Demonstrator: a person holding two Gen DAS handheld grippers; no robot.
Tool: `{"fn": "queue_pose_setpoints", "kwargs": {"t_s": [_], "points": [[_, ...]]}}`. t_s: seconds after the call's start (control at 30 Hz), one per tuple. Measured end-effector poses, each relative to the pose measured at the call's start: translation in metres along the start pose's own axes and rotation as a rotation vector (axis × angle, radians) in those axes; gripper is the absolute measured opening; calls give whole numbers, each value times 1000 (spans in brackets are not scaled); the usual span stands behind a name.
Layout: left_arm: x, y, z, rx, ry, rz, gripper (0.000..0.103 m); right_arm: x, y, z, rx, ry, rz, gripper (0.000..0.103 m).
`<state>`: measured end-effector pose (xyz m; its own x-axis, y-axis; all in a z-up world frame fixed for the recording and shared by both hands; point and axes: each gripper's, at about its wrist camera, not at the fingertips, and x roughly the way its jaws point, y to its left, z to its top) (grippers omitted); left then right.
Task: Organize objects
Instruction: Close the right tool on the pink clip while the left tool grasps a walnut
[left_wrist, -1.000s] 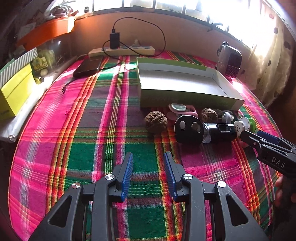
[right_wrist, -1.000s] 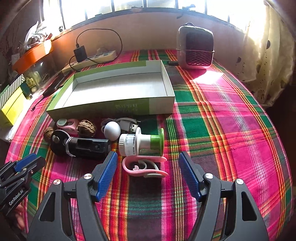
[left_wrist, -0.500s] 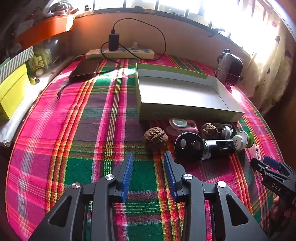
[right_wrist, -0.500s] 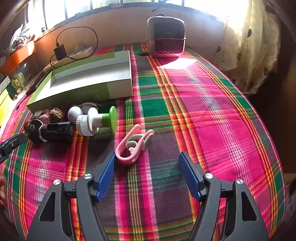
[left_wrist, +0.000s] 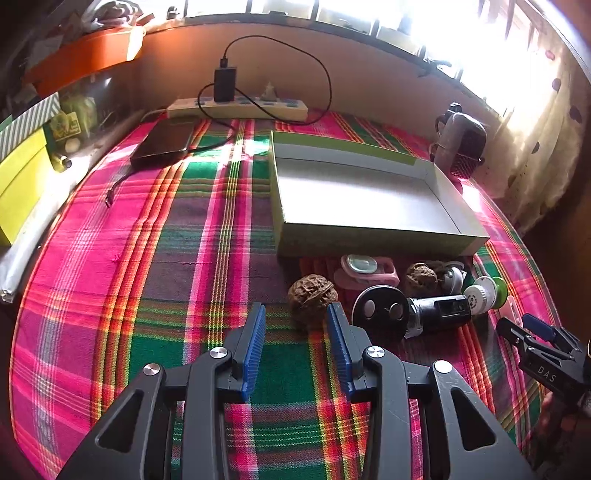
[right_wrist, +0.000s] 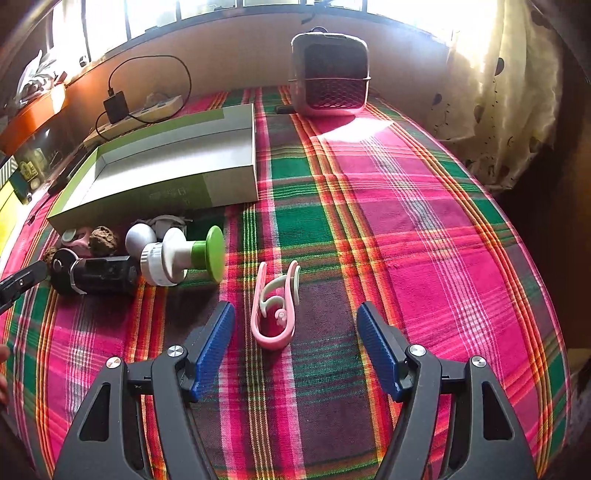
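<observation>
Box (right_wrist: 162, 173) sits ahead-left of the right hand-held gripper (right_wrist: 295, 332), nothing in it yet, so sorting hasn't really begun.

Right gripper has swung round over the last sec: before, the pink clip (right_wrist: 275, 306) lay crosswise in front of the white-and-green spool (right_wrist: 184, 258); now the clip runs lengthwise btwn the blue pads, jaws wide, not touching it. Looks lined up for a grab, prob. next into the box.

Left hand-held gripper (left_wrist: 297, 339) has crept fwd: the walnut (left_wrist: 312, 299) was well ahead, now it's just beyond the tips, slightly right of centre. Jaws narrow-ish, holding nothing; may need widening for the nut.
</observation>
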<state>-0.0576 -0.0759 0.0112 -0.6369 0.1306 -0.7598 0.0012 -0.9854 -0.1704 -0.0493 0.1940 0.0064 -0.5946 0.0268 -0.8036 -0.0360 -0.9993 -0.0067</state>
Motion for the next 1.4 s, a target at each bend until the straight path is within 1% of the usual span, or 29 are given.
{"fn": "queue_pose_setpoints", "kwargs": {"t_s": [0.1, 0.27, 0.53, 0.77, 0.97, 1.03, 1.17, 1.23, 1.3, 1.4], "points": [[3, -2, 3, 15, -1, -2, 35, 2, -3, 2, -4, -7, 4, 69], [9, -8, 6, 45, 4, -10, 36, 5, -6, 6, -9, -14, 6, 69], [20, -9, 10, 51, 25, 16, 36, 6, -8, 7, -15, -16, 14, 69], [21, -9, 9, 61, 18, 31, 36, 6, -9, 8, -8, -17, 15, 67], [20, -7, 8, 49, 11, 23, 35, 5, -12, 8, 5, -25, 6, 57], [20, -8, 8, 54, 10, 32, 33, 4, -12, 7, 2, -28, 6, 50], [20, -8, 7, 63, 5, 50, 27, 3, -11, 6, -6, -31, 10, 43], [20, -8, 7, 63, 4, 49, 27, 2, -8, 5, -19, -34, 15, 33], [20, -8, 7, 67, 3, 52, 27, 1, -4, 5, -35, -36, 18, 26], [20, -8, 7, 70, -1, 56, 27, 1, 0, 5, -48, -37, 10, 25]]}}
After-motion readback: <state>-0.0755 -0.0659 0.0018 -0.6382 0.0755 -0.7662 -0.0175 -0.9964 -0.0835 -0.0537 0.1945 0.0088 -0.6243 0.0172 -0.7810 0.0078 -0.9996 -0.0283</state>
